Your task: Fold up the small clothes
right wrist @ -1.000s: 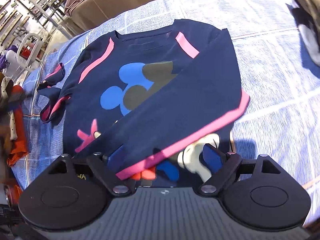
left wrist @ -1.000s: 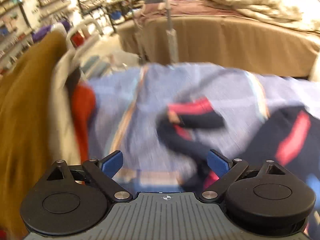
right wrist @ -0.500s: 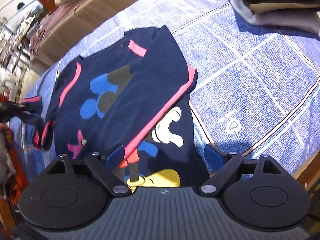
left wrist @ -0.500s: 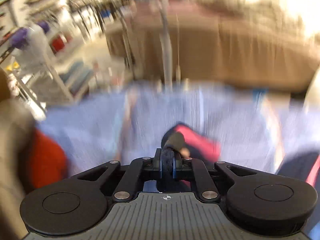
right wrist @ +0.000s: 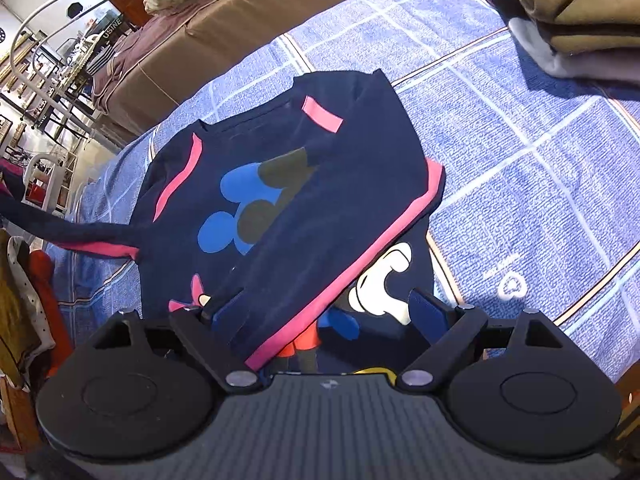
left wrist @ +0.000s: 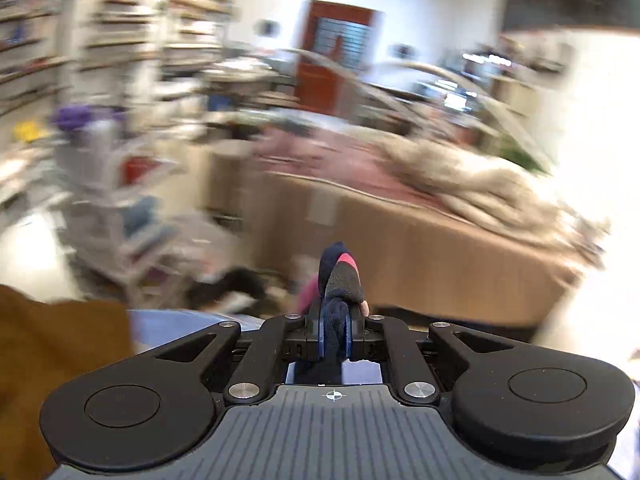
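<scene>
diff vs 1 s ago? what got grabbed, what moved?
The left tongs, open over the bedspread a second ago, closed on the navy sleeve and lifted it; in the right wrist view it now stretches up and left off the sweatshirt. Unchanged: right tongs open over the hem, sweatshirt body flat on the blue bedspread.

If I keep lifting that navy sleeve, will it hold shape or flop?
Probably flop: the sleeve sags in a soft curve toward the left gripper. Likely light, since a small pinch holds it. It may drag the sweatshirt across the blue bedspread.
</scene>
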Action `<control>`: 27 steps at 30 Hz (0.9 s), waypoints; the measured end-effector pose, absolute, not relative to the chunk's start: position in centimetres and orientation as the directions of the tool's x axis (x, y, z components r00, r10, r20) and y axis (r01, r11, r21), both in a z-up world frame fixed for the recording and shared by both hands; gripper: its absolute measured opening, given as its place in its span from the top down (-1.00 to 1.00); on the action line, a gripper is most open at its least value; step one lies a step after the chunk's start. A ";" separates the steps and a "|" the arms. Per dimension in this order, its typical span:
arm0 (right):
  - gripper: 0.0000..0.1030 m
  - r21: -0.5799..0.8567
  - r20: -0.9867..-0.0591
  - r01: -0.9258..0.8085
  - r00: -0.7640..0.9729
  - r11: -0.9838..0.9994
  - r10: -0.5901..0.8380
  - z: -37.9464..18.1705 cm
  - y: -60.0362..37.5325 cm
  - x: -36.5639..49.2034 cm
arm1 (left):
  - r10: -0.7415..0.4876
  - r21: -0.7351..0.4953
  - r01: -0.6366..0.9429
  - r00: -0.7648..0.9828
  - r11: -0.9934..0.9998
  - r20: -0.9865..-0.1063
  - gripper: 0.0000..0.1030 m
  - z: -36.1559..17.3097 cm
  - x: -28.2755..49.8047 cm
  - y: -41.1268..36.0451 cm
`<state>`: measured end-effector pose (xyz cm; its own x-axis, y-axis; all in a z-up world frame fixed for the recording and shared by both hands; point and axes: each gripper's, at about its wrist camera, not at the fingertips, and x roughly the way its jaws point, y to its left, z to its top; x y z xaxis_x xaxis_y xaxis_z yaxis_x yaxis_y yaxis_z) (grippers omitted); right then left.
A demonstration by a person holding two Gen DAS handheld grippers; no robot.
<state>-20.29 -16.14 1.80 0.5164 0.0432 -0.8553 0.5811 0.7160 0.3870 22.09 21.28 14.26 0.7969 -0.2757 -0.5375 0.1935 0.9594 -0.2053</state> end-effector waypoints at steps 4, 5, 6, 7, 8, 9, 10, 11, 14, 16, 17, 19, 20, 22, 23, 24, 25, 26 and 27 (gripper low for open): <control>-0.73 0.390 -0.865 0.622 0.500 0.679 0.039 1.3 -17.4 -21.3 | -0.587 -0.276 0.537 0.582 0.797 -0.564 -0.61 12.0 12.7 12.2; -0.73 0.388 -0.869 0.633 0.494 0.670 0.037 1.1 -17.7 -21.7 | -0.626 -0.282 0.599 0.504 0.750 -0.596 -0.92 10.5 9.5 10.1; -0.74 0.387 -0.872 0.641 0.488 0.663 0.037 0.9 -18.0 -22.0 | -0.633 -0.267 0.654 0.420 0.708 -0.651 -1.00 8.7 6.7 7.9; -0.77 0.383 -0.877 0.648 0.479 0.659 0.039 0.7 -18.3 -22.3 | -0.621 -0.250 0.696 0.347 0.673 -0.703 -1.00 6.6 4.2 6.1; -0.78 0.379 -0.882 0.652 0.469 0.656 0.043 0.4 -18.5 -22.5 | -0.600 -0.252 0.710 0.293 0.658 -0.744 -1.00 4.3 1.9 4.9; -0.78 0.377 -0.886 0.655 0.461 0.655 0.048 0.0 -18.6 -22.8 | -0.576 -0.259 0.721 0.232 0.642 -0.784 -1.00 1.9 0.0 4.0; -0.78 0.370 -0.891 0.659 0.452 0.655 0.048 -0.3 -18.8 -22.9 | -0.543 -0.254 0.738 0.178 0.625 -0.821 -1.00 -0.3 -1.4 3.4; -0.78 0.361 -0.896 0.661 0.441 0.658 0.048 -0.5 -18.8 -23.0 | -0.494 -0.232 0.746 0.146 0.624 -0.857 -1.00 -2.4 -2.3 3.2; -0.70 0.343 -0.898 0.608 0.436 0.716 0.060 -0.9 -18.6 -22.8 | -0.361 -0.149 0.738 0.136 0.658 -0.923 -1.00 -6.6 -2.7 5.1; -0.60 0.297 -0.896 0.526 0.442 0.797 0.042 -0.8 -18.0 -22.1 | -0.326 -0.121 0.707 0.162 0.697 -0.931 -1.00 -6.8 -1.7 7.4; -0.54 0.252 -0.897 0.471 0.442 0.845 0.021 -0.7 -17.5 -21.6 | -0.308 -0.102 0.681 0.188 0.725 -0.933 -1.00 -6.7 -0.9 8.5; -0.53 0.129 -0.896 0.300 0.444 0.945 -0.019 -0.7 -15.9 -20.2 | -0.278 -0.070 0.629 0.239 0.774 -0.930 -1.00 -6.3 0.5 10.6; -0.50 0.068 -0.894 0.203 0.447 0.977 -0.031 -0.9 -14.9 -19.5 | -0.263 -0.055 0.597 0.267 0.800 -0.927 -1.00 -5.9 1.3 11.7; -0.47 -0.054 -0.896 0.022 0.440 0.998 -0.058 -2.1 -13.1 -18.0 | -0.225 -0.030 0.521 0.314 0.853 -0.922 -1.00 -5.5 3.2 13.9; -0.36 -0.081 -0.906 -0.037 0.420 0.996 -0.058 -2.9 -12.5 -17.1 | -0.205 -0.021 0.480 0.333 0.877 -0.920 -1.00 -5.3 4.2 14.9; -0.26 -0.080 -0.918 -0.076 0.395 0.994 -0.044 -3.9 -12.2 -16.3 | -0.186 -0.016 0.432 0.353 0.902 -0.917 -1.00 -5.0 5.2 16.0; -0.11 -0.062 -0.927 -0.097 0.374 0.993 -0.022 -4.7 -12.1 -15.6 | -0.175 -0.019 0.389 0.369 0.921 -0.913 -1.00 -4.7 6.1 17.1; -0.10 -0.046 -0.933 -0.109 0.359 0.993 -0.004 -5.5 -12.1 -15.0 | -0.166 -0.025 0.347 0.383 0.938 -0.909 -1.00 -4.3 7.0 18.2; -0.10 -0.045 -0.937 -0.115 0.349 0.992 -0.002 -6.3 -12.1 -14.4 | -0.159 -0.032 0.308 0.395 0.951 -0.905 -1.00 -3.9 7.8 19.4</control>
<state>-14.39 -12.12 -6.28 0.3488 -0.0018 -0.9372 -0.1155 0.9923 -0.0448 7.81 19.38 -3.88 0.3954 -0.1589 -0.9046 0.3080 0.9508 -0.0323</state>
